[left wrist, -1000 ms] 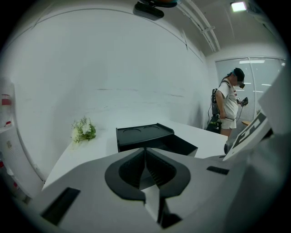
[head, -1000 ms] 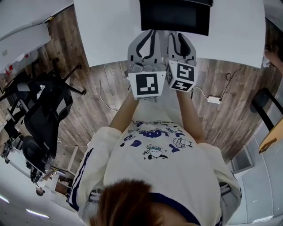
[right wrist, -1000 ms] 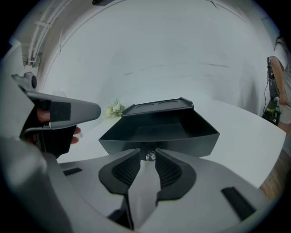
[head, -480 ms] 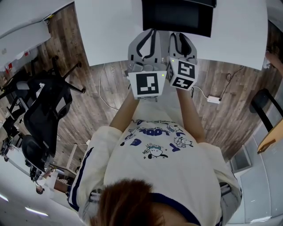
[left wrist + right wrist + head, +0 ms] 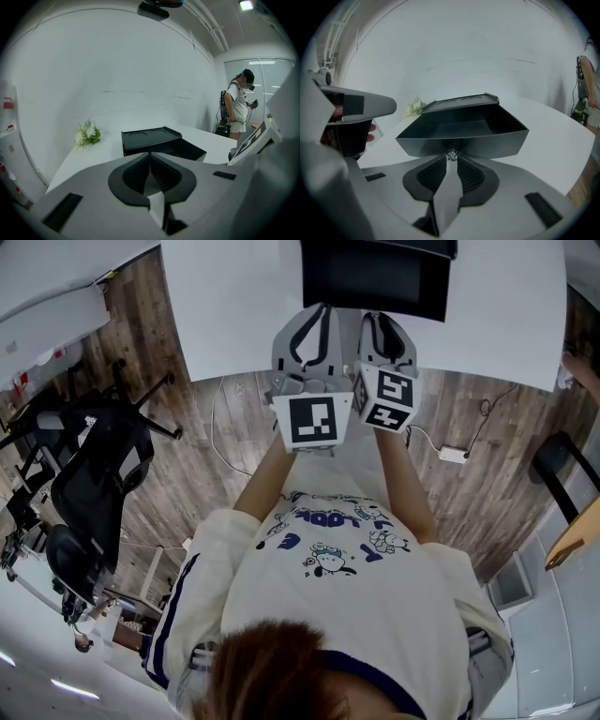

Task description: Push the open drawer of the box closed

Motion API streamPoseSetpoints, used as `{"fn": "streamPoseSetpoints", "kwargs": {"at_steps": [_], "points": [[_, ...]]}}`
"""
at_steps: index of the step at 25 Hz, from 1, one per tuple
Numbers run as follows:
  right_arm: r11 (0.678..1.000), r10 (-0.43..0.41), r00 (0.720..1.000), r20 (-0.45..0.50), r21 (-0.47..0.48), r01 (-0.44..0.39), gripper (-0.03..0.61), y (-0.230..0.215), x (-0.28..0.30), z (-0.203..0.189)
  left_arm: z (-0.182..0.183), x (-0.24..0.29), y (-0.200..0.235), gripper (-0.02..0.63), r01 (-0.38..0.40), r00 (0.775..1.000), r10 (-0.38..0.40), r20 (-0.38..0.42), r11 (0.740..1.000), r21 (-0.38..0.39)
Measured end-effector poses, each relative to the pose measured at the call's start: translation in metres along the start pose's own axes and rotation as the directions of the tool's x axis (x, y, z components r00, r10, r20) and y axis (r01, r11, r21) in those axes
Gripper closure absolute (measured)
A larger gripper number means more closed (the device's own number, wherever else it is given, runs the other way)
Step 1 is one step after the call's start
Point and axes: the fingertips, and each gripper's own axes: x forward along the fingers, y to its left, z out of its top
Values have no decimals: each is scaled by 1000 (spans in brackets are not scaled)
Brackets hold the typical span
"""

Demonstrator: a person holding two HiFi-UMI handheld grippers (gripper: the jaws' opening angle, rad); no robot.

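A black box (image 5: 371, 276) stands on the white table (image 5: 234, 315) straight ahead of me. Its drawer (image 5: 464, 133) is pulled out toward me, with a small clear knob (image 5: 451, 155) on its front. My right gripper (image 5: 451, 161) is shut, and its tips sit right at that knob; I cannot tell whether they touch it. My left gripper (image 5: 150, 157) is shut too and empty, a little short of the box (image 5: 150, 138) with the drawer (image 5: 187, 150) to its right. In the head view both grippers, left (image 5: 314, 310) and right (image 5: 380, 317), are side by side at the table's near edge.
A small bunch of white flowers (image 5: 87, 133) lies on the table left of the box. Another person (image 5: 239, 105) stands beyond the table's right end. Black office chairs (image 5: 98, 465) stand on the wooden floor at my left, and a power strip (image 5: 454, 452) lies at my right.
Hardly anything differs. The right gripper's marker cube has shifted a touch to the right; both grippers stay at the table edge in front of the box.
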Motion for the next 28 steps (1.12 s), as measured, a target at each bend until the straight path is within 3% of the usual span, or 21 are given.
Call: {"fn": "streamPoseSetpoints", "kwargs": {"at_steps": [28], "points": [[998, 63, 997, -38, 27, -62, 502, -5, 30, 26, 40, 22, 8, 594, -81, 995, 82, 50, 997, -21]]}}
